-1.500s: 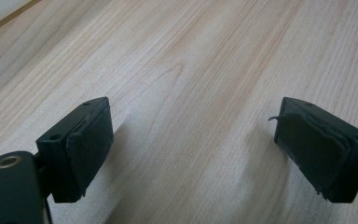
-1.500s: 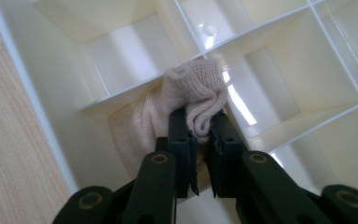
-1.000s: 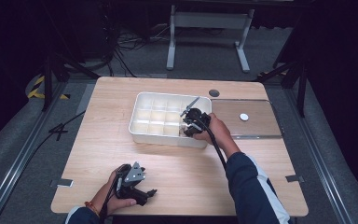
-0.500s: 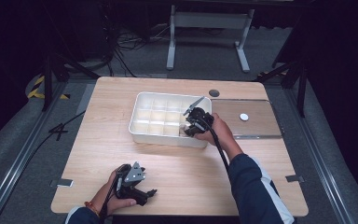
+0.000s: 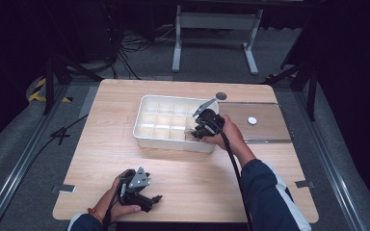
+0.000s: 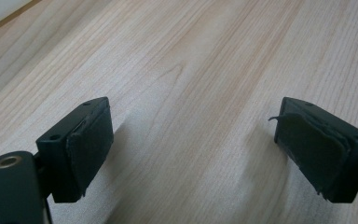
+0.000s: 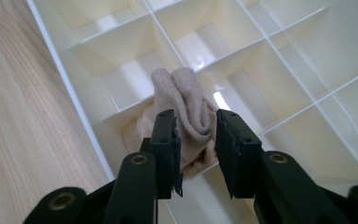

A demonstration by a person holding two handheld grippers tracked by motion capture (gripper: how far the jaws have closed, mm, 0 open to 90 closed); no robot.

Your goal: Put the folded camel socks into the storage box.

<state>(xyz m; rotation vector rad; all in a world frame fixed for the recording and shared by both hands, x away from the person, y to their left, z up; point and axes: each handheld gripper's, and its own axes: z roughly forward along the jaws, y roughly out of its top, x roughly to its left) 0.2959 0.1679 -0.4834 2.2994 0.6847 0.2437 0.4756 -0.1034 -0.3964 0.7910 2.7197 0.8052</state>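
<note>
A white tray [image 5: 139, 130] with several compartments stands on the middle of the wooden table [image 5: 115, 159]. My right gripper [image 5: 198, 134] dips into the tray's near right corner. In the right gripper view, a beige sock [image 7: 182, 93] sits bunched in a corner compartment of the tray [image 7: 65, 79]. The right gripper [image 7: 196, 126] has its jaws on either side of the sock. They have just been opening and no longer squeeze it. My left gripper [image 5: 154, 199] rests near the table's front edge. In its own view the left gripper [image 6: 191, 140] stands wide open over bare wood.
A clear flat panel [image 5: 265, 130] lies right of the tray with a small white disc [image 5: 252, 120] on it. A dark round disc [image 5: 220, 95] lies behind the tray. The right gripper's cable runs back along the person's forearm.
</note>
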